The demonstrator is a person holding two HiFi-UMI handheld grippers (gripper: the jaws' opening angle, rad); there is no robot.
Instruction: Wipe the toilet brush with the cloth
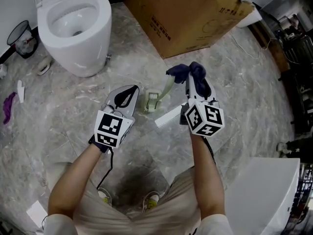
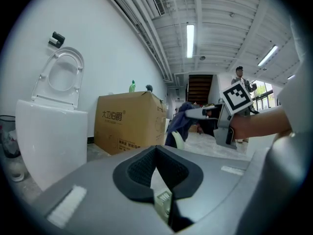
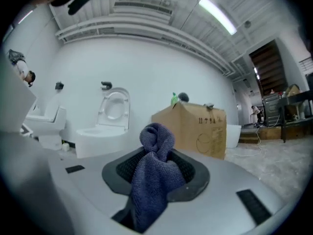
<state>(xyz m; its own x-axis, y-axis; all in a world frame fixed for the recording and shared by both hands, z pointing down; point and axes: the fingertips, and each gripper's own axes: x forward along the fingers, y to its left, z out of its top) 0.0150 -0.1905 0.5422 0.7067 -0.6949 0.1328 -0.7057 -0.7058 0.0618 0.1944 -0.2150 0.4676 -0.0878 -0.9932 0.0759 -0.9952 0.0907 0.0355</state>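
The right gripper [image 1: 195, 89] is clamped on the dark blue cloth [image 1: 188, 71], bunched at its far tip. The pale green toilet brush [image 1: 153, 101] sits between the grippers; the left gripper [image 1: 126, 96] pinches its ribbed end, and its handle rises to the cloth.

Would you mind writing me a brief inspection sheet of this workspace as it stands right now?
Surface: grey marbled floor, bare between the fixtures.
Job's things: pale green toilet brush, its upper end reaching up to the dark blue cloth.
Clutter: purple scrap at the far left; white bar beside the brush.
Grippers: left gripper closed on a pale ridged part, apparently of the brush; right gripper closed on the cloth, which bunches above its jaws.
Cables: black cable trailing from the left gripper.
Surroundings: toilet with its seat up, cardboard box, waste bin.
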